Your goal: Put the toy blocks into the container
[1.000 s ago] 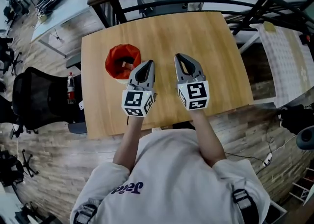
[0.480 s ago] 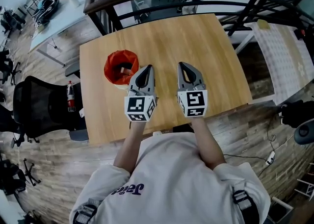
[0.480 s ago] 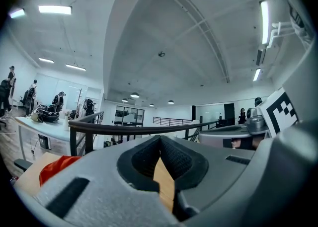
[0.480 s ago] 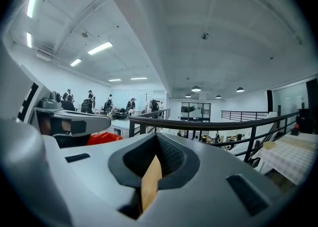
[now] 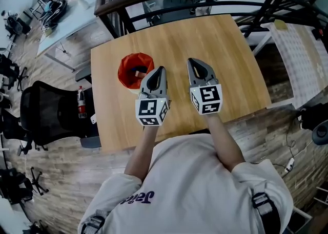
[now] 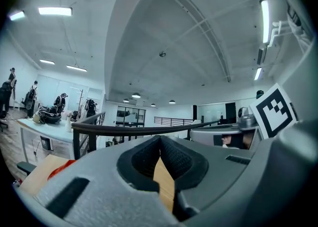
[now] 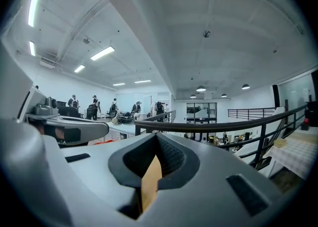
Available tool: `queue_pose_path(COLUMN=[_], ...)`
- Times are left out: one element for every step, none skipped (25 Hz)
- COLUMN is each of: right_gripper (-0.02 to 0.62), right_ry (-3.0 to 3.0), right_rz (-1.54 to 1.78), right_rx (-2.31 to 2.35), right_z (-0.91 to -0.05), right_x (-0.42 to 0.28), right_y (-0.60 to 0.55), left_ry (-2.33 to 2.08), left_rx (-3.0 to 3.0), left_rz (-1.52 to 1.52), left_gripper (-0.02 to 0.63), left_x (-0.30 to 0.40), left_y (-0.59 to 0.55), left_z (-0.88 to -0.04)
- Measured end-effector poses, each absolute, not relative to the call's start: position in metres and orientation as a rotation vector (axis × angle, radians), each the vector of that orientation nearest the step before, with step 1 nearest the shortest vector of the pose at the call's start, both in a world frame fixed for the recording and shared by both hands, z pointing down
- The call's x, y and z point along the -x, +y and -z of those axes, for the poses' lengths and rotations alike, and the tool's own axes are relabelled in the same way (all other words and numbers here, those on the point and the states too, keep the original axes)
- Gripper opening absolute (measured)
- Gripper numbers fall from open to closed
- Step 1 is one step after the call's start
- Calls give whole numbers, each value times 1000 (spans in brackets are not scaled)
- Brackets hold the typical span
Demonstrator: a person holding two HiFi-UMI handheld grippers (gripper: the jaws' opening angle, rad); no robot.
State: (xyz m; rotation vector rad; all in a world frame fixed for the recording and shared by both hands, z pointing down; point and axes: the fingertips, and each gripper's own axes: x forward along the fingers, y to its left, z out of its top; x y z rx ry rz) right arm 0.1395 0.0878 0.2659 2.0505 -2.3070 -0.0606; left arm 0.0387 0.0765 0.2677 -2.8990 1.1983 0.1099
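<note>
Two tongs side by side over counter (image 5: 220,43), both level, long axes running away from person toward far edge. Left tongs (image 5: 161,69): jaws pressed together, nothing between. Right tongs (image 5: 190,62): jaws together too, empty. Red container (image 5: 122,72) stands on counter, just left of left tongs' tip, mouth facing up. Blocks (image 5: 136,71) lie inside it, too small to tell which way they point. Black chair (image 5: 48,110) off counter's left edge.

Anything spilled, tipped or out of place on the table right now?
Nothing stands out. The red container sits open-side up on the wooden table with blocks inside, none loose beside it. The left tongs and right tongs are shut and empty.
</note>
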Motion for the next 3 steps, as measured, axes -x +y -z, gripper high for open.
queue_pose_path(right_gripper=[15, 15, 14], right_ry=[-2314, -2319, -2324], right_rz=[62, 64, 67], right_rx=[-2047, -2044, -2040], right_z=[-265, -264, -263], right_x=[-138, -136, -134], right_y=[87, 86, 85], left_ry=[1199, 1201, 1203], left_rx=[2900, 2901, 2902], left_rz=[-102, -95, -89], left_gripper=[14, 14, 14], left_x=[-38, -37, -36], left_y=[76, 75, 75], left_z=[-269, -270, -272])
